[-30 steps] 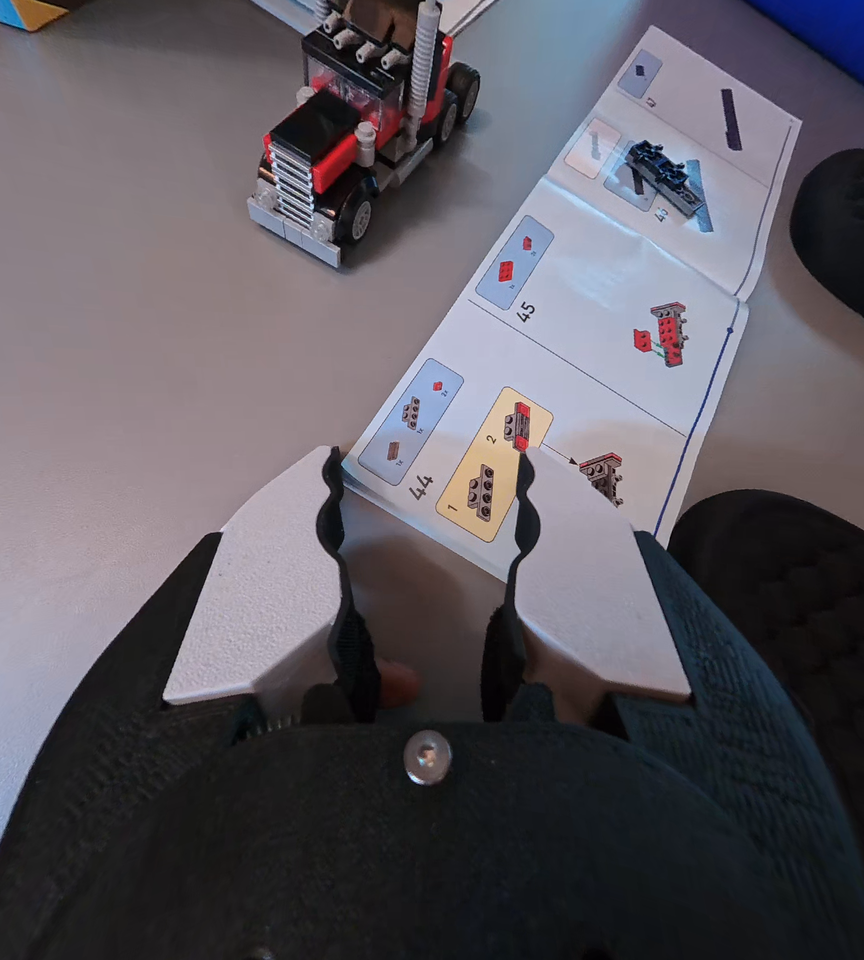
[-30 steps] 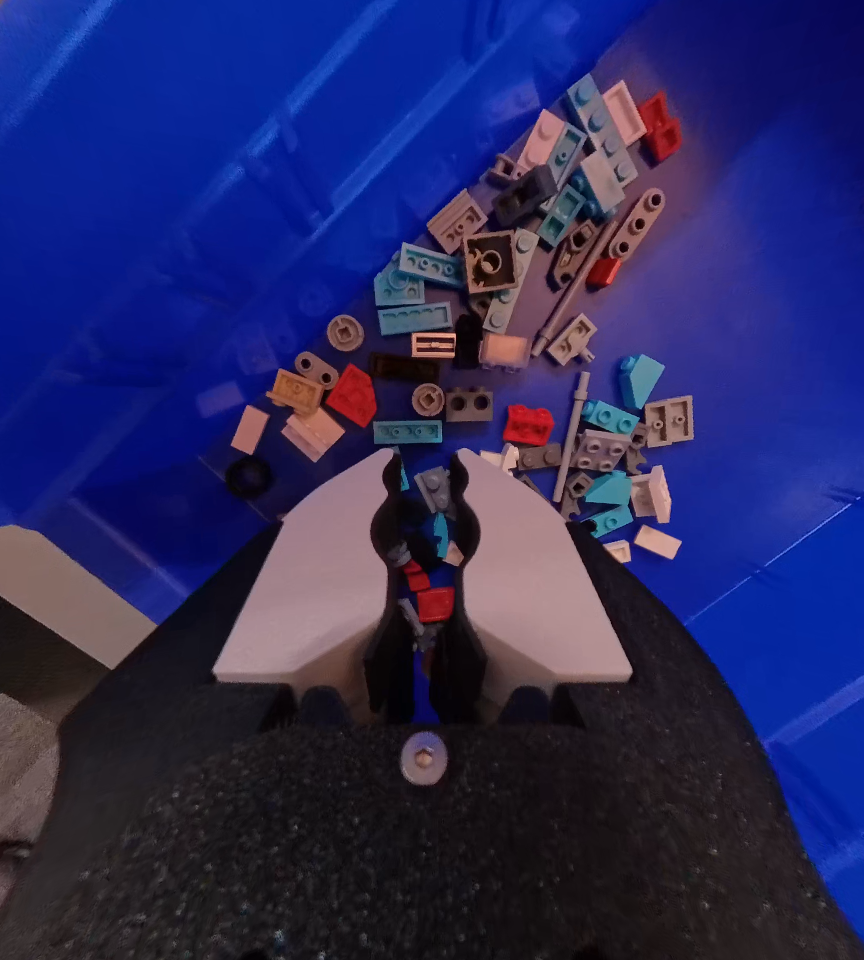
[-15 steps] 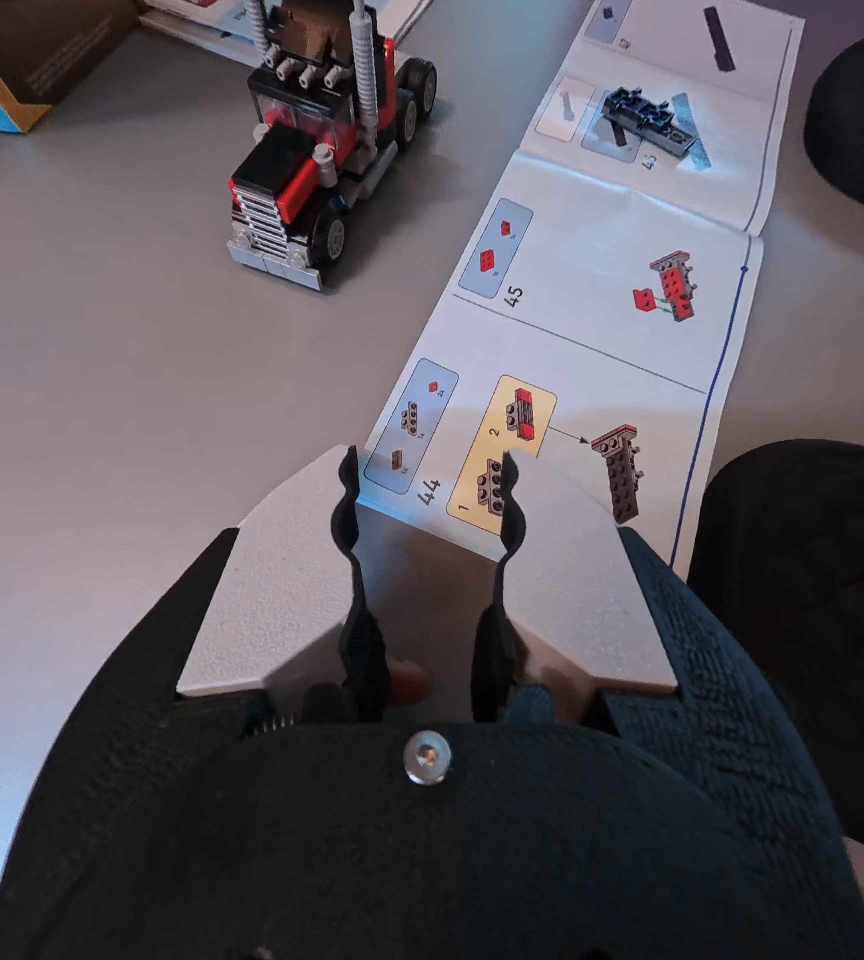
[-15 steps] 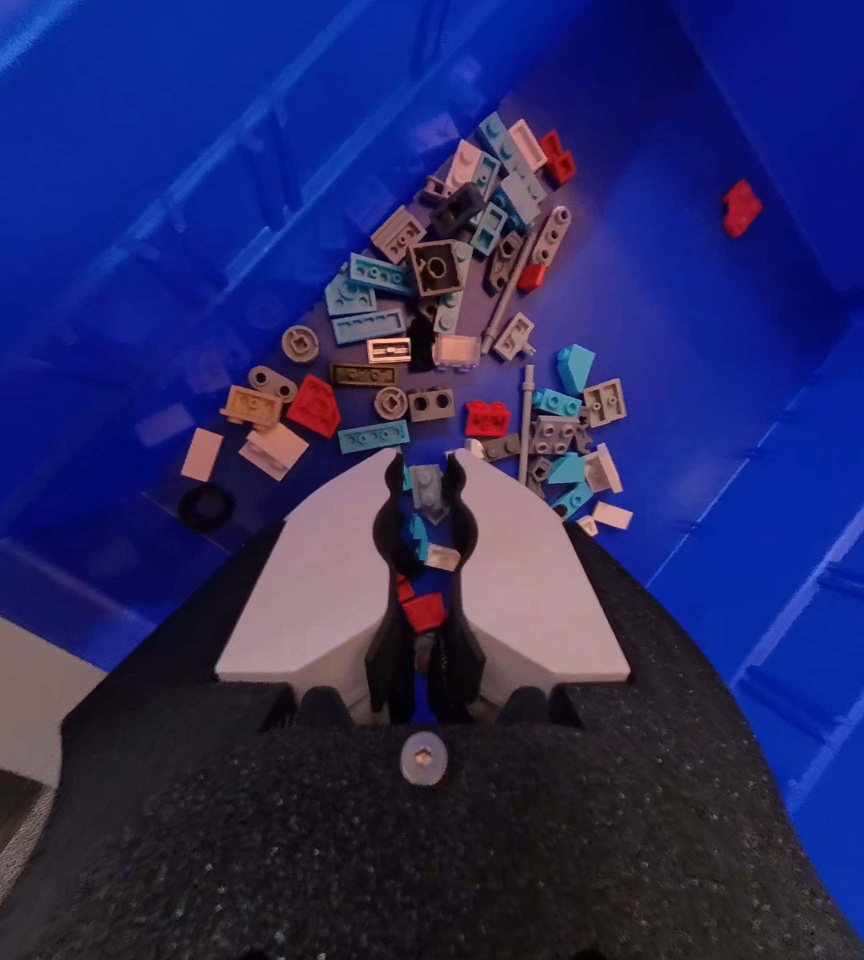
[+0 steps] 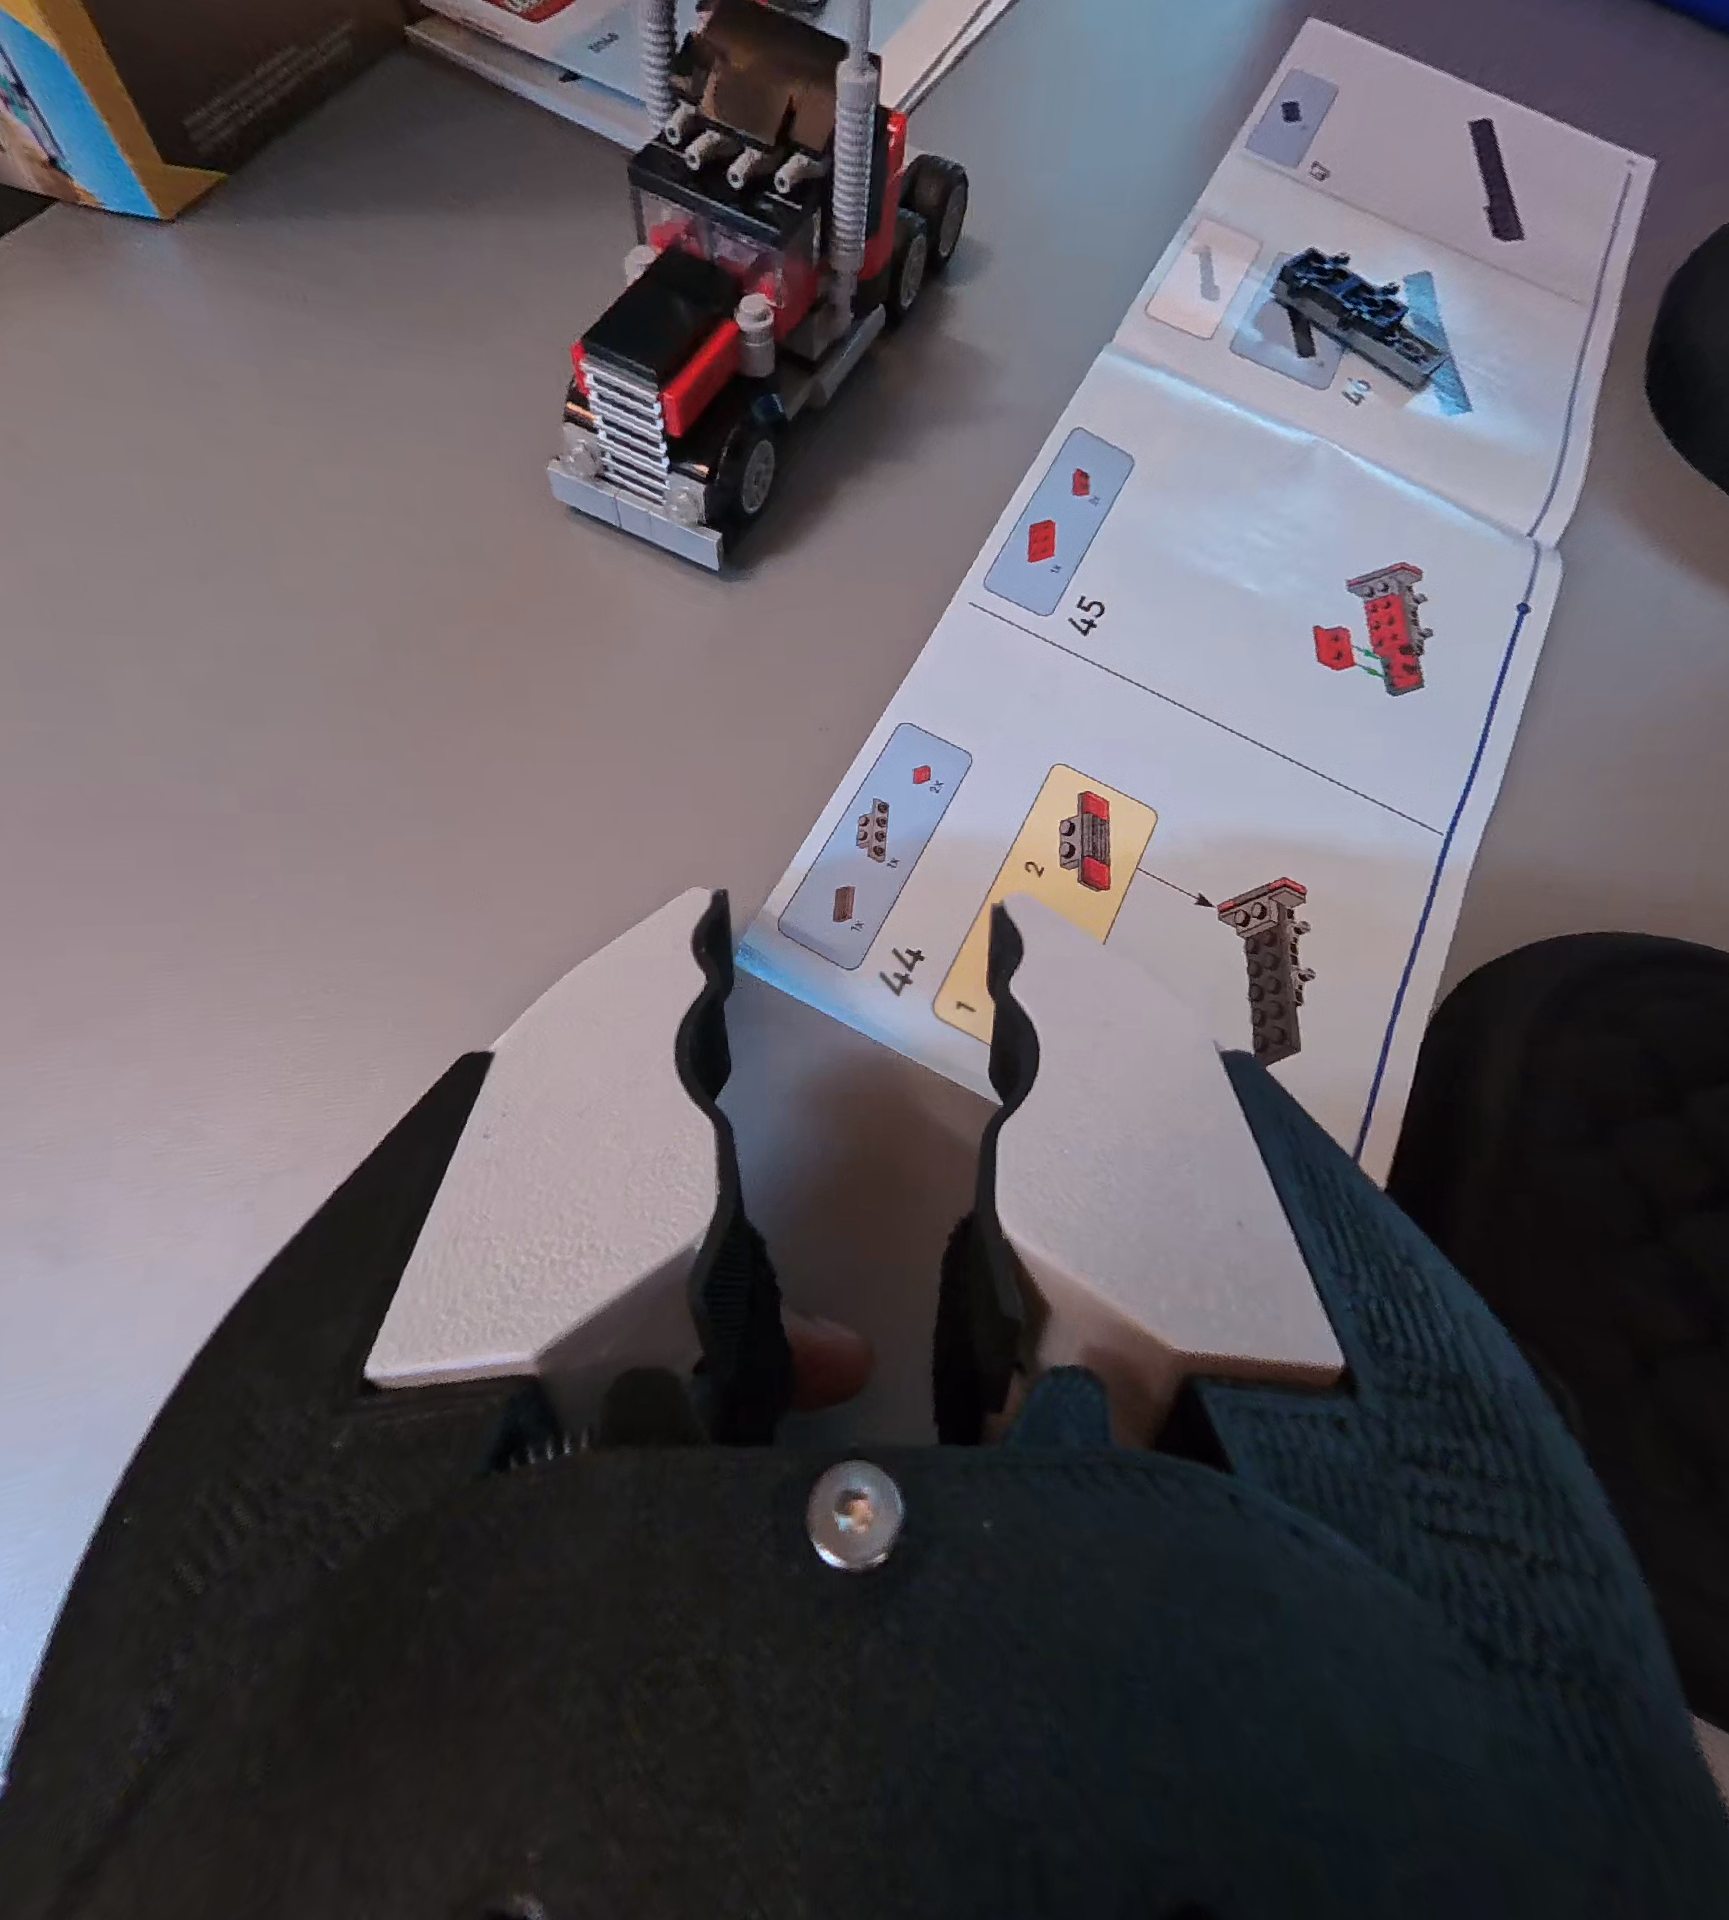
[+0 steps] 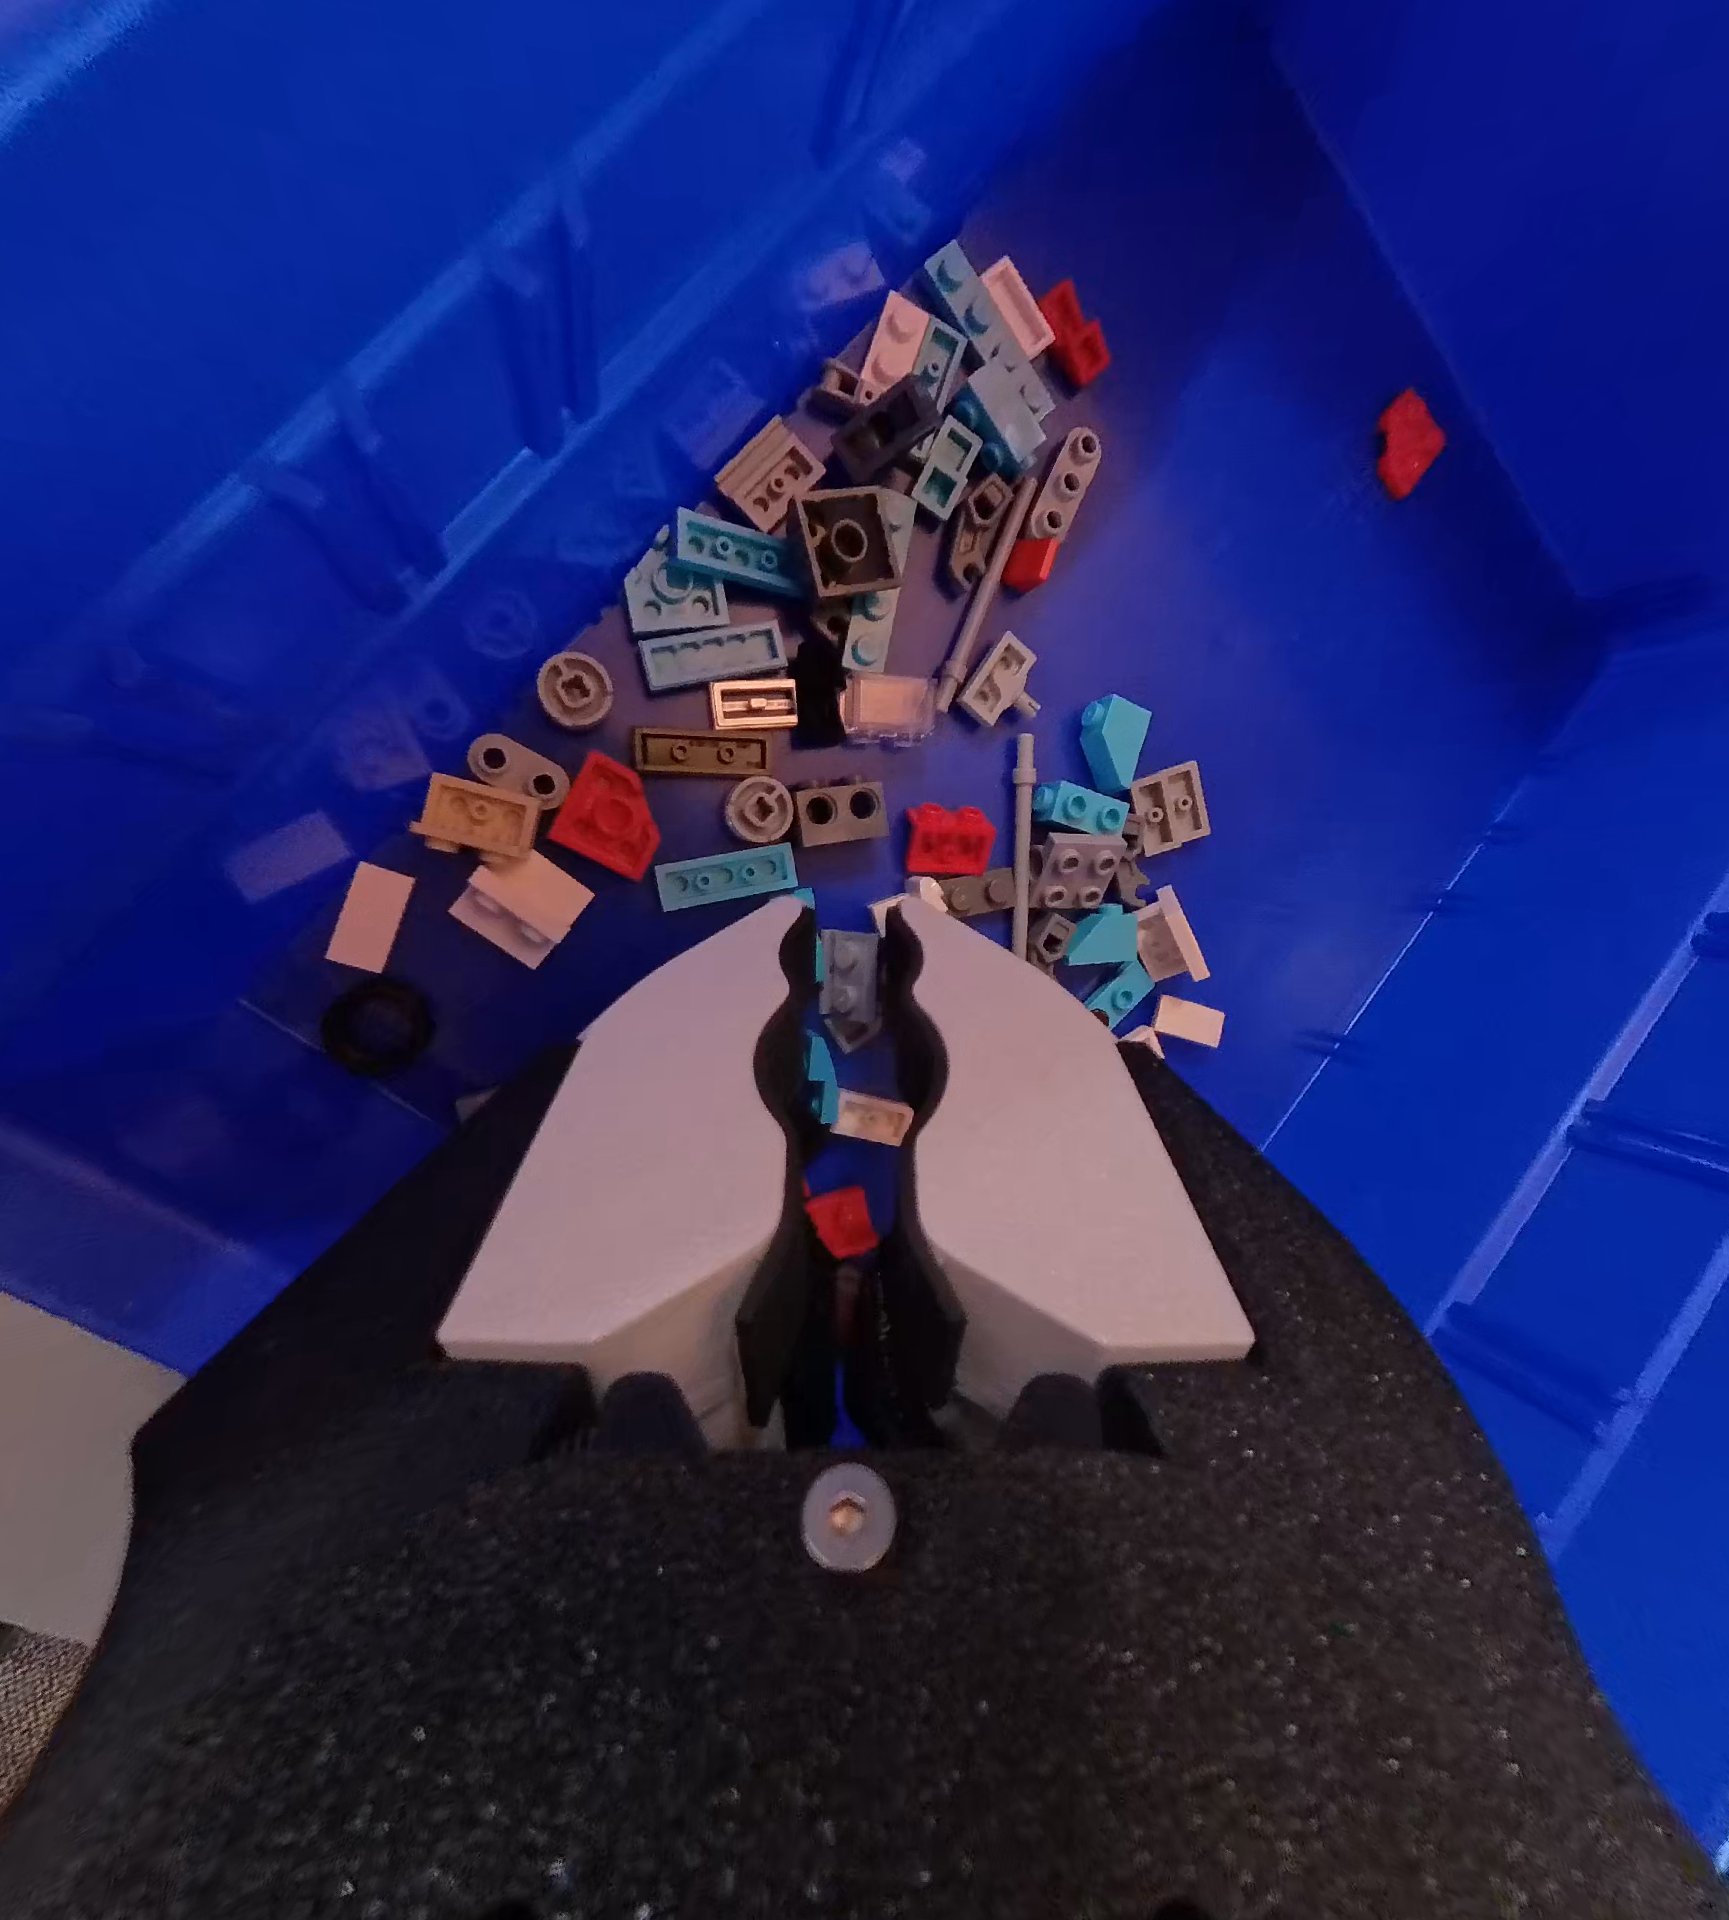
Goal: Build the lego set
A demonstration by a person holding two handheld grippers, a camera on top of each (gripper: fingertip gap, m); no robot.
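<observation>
The left gripper hovers over the grey surface with its jaws spread apart and nothing between them. Ahead and slightly left of it stands the red-and-black lego truck; ahead to the right lies the unfolded instruction sheet, its near corner under the right fingertip. The right gripper hangs inside the blue bin, jaws narrowly parted and holding nothing, above the loose lego pieces scattered just ahead of it, with one red piece lying apart, far right.
</observation>
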